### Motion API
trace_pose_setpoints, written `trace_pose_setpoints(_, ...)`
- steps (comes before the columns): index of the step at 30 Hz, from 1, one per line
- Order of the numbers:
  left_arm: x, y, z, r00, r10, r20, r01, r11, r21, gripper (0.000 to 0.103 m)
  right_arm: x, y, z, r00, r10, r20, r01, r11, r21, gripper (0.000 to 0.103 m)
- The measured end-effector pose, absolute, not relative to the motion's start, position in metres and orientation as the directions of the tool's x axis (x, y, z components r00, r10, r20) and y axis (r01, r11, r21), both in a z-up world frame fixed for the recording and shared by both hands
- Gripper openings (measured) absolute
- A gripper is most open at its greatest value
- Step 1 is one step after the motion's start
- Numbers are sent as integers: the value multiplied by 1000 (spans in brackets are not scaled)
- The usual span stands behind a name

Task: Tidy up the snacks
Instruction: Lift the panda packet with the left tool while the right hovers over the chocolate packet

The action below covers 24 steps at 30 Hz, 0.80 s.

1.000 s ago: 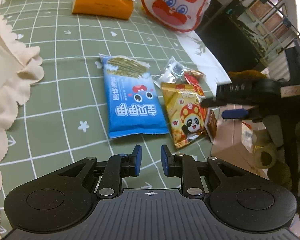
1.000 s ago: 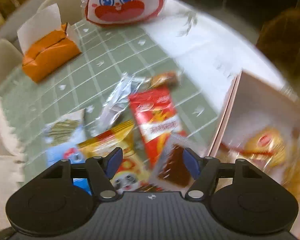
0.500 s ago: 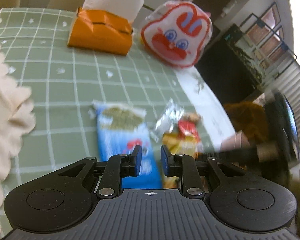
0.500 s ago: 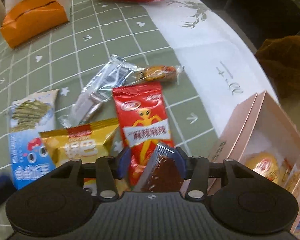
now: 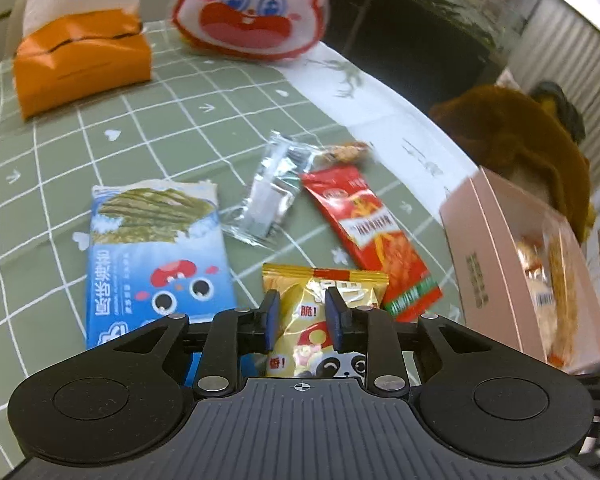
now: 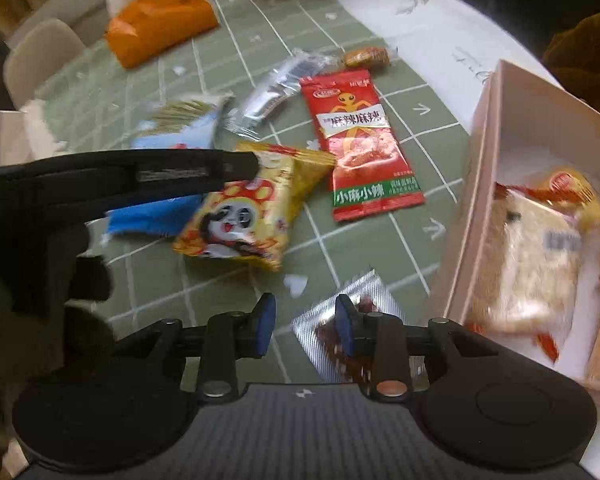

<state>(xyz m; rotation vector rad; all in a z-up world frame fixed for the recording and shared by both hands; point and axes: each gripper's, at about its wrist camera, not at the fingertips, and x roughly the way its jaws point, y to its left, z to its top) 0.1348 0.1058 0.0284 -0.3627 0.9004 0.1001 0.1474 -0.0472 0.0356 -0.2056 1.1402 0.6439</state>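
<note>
- While the left tool (image 5: 302,312) hangs over the yellow panda snack bag (image 6: 244,216), its fingers stand a narrow gap apart, and from the right-hand camera one finger reaches the bag's top edge; whether it is pinched I cannot tell.
- Landmark: the pink box (image 6: 500,128) at the desk's (image 5: 180,120) edge, open, with at least two wrapped snacks inside.
- Six loose packets lie on the green checked cloth beside the box: the panda bag, one red spicy-strip packet (image 5: 370,236) nearest the box, one silver packet (image 5: 268,196) and one small brown candy (image 6: 366,57) beyond it, one blue seaweed packet (image 5: 156,256) farthest from the box, and one clear-and-silver sachet (image 6: 342,328) by the box's near corner.
- Right tool (image 6: 305,322): fingers moderately apart, holding nothing, the sachet lying under its right finger.
- Far from the box sit one orange tissue pack (image 5: 82,60) and one rabbit-face bag (image 5: 252,12).
</note>
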Motion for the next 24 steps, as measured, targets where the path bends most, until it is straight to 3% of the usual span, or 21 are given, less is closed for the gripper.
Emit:
trace_pose_setpoints(2,132,99,31,613,-48,-789,-221,948,-229,29,137,-60,39,281,373,-884,-571,805,158,57)
trace_pose_setpoints(12,125,100,33,565,31,-824,-239,962,-128,32,154,-89,24,313,348,-884,-518,843,149,68)
trace_pose_setpoints(15,117,111,30,549,31,-835,-274,951,-144,29,155,-75,19,325,363,-873,-550,824,137,80)
trace_pose_setpoints(20,105,126,40,605,-35,-796,-310,910,-276,29,137,-53,19,393,329,-859,-608,794,26,74)
trace_pose_setpoints(24,116,109,47,619,-65,-783,-260,923,-283,29,126,-60,17,391,337,-856,-608,793,34,74)
